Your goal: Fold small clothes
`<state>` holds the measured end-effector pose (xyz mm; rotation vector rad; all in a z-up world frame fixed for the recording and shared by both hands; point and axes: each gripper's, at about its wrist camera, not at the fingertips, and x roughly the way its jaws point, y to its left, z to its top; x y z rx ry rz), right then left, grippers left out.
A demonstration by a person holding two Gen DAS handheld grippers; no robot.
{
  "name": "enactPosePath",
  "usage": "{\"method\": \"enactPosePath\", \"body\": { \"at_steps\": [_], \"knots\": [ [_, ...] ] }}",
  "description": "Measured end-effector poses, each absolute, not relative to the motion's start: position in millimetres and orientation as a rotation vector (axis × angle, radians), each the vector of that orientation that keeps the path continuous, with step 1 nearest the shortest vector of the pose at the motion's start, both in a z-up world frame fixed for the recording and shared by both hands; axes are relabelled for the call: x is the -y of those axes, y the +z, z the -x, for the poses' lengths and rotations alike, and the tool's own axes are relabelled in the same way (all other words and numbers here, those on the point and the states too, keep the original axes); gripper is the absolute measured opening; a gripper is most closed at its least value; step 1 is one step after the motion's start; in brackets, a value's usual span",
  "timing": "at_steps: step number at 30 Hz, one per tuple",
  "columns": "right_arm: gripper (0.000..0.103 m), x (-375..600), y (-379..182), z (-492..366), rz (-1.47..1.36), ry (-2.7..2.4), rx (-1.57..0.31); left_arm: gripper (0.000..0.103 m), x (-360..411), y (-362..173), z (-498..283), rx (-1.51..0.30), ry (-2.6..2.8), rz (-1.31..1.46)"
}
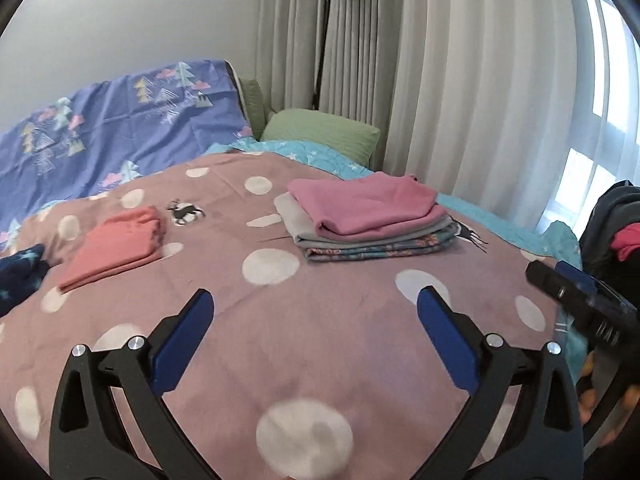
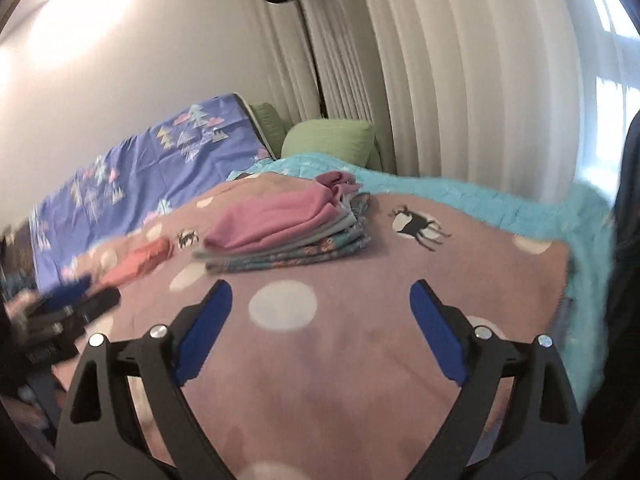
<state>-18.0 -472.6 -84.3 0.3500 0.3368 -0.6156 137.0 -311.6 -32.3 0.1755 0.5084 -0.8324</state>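
Note:
A stack of folded clothes [image 1: 372,224] with a pink garment [image 1: 364,206] on top lies on the mauve dotted bedspread [image 1: 280,340]. The stack also shows in the right wrist view [image 2: 288,236]. A folded coral garment [image 1: 116,248] lies apart to the left, seen too in the right wrist view [image 2: 140,260]. My left gripper [image 1: 316,304] is open and empty above the bedspread, short of the stack. My right gripper [image 2: 320,296] is open and empty, near the stack's front edge. The right gripper also shows at the right edge of the left wrist view [image 1: 576,300].
A dark blue starred cloth [image 1: 20,280] lies at the bed's left edge. A purple tree-print sheet [image 1: 112,128] and green pillow [image 1: 324,132] sit at the far end. A teal blanket [image 2: 500,208] edges the right side. Curtains [image 1: 460,80] and a floor lamp [image 1: 324,20] stand behind.

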Motion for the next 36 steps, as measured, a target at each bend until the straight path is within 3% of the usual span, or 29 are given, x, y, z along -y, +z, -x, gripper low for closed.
{"method": "enactPosePath", "body": {
  "at_steps": [8, 13, 36],
  "knots": [
    [0.097, 397.0, -38.0, 54.1, -0.229, -0.634, -0.269, 0.102, 247.2, 0.2, -66.0, -0.383, -0.803, -0.166],
    [0.099, 363.6, -31.6, 66.9, -0.247, -0.745, -0.348, 0.102, 202.8, 8.8, -33.6, -0.324, -0.702, -0.164],
    [0.101, 277.5, -23.5, 99.8, -0.126, -0.725, -0.358, 0.102, 113.1, 5.2, 17.7, -0.337, -0.541, -0.122]
  ]
}}
